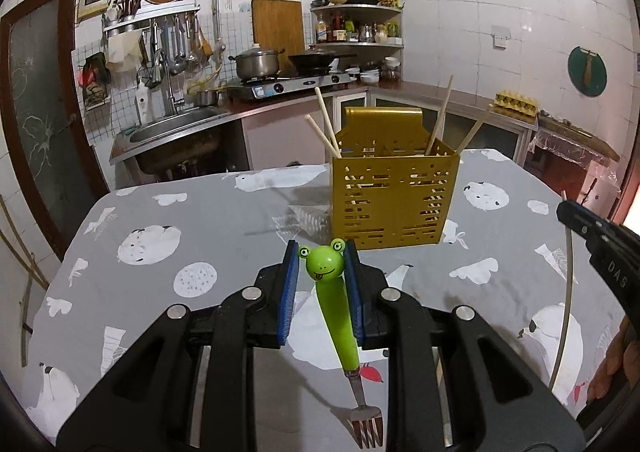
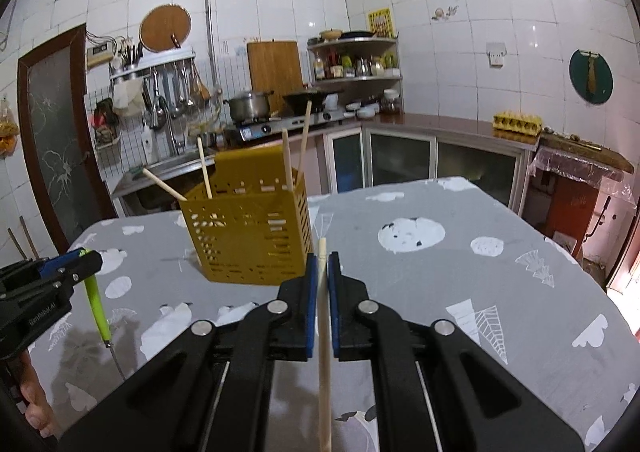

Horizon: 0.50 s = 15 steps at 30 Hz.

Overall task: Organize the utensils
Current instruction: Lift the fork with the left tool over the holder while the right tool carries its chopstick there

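My left gripper (image 1: pixel 322 258) is clamped on the frog fork (image 1: pixel 339 316), blue pads (image 1: pixel 291 272) pressing the bright green handle from both sides. Look at that thing: a round frog head on top with two bulging eyes and a little red tongue, the green handle tapering down to a metal neck and silver tines pointing back toward me. It hangs above the grey tablecloth (image 1: pixel 192 220), on my side of the golden utensil holder (image 1: pixel 394 198) and just left of its front face.

My right gripper (image 2: pixel 319 258) is closed on one pale wooden chopstick (image 2: pixel 323 340), held nearly upright, its top end poking just past the pads, the rest running down out of view. It sits on my side of the holder (image 2: pixel 250 238), just off its right corner.

The holder itself is a perforated gold box with a taller back plate, standing upright on the cloth. Counting what's inside: four wooden chopsticks, two leaning out over its left side (image 1: pixel 326 128), two over its right (image 1: pixel 454 124). So that's five chopsticks in all, four in, one in my right grip. One fork, in my left. One holder.

From the right wrist view I can see my left gripper (image 2: pixel 70 268) off to the holder's left with the green handle (image 2: pixel 98 308) dropping below it. From the left wrist view my right gripper (image 1: pixel 588 230) shows to the holder's right.
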{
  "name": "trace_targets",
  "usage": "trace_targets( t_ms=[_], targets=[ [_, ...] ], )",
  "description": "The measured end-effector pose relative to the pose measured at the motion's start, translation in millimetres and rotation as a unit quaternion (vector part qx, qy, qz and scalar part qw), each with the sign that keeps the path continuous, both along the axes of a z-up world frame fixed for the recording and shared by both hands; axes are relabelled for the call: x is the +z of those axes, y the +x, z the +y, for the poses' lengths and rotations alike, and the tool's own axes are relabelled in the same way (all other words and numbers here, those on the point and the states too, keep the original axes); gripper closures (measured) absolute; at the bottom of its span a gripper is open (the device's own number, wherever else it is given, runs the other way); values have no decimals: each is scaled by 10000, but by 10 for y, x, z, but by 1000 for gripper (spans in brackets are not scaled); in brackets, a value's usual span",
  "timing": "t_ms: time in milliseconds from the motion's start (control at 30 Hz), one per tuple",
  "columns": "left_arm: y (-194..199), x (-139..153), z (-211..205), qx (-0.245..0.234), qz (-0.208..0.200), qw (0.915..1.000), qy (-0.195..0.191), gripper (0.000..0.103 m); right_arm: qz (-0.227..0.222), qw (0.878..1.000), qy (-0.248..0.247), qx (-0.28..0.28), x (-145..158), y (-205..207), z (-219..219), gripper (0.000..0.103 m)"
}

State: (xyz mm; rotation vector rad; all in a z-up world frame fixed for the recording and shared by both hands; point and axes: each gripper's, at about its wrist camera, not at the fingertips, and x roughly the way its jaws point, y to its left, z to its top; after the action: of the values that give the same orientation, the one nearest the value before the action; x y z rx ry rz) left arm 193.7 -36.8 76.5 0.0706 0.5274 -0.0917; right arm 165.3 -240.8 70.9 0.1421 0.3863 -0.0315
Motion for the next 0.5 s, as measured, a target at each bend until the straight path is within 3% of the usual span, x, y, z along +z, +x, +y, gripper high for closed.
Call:
trace_targets(
  t_ms=[500],
  targets=[
    [-186,159,84,2,-485,9988,-121,82,-791,9967,-182,-83,244,-299,92,97]
  ],
)
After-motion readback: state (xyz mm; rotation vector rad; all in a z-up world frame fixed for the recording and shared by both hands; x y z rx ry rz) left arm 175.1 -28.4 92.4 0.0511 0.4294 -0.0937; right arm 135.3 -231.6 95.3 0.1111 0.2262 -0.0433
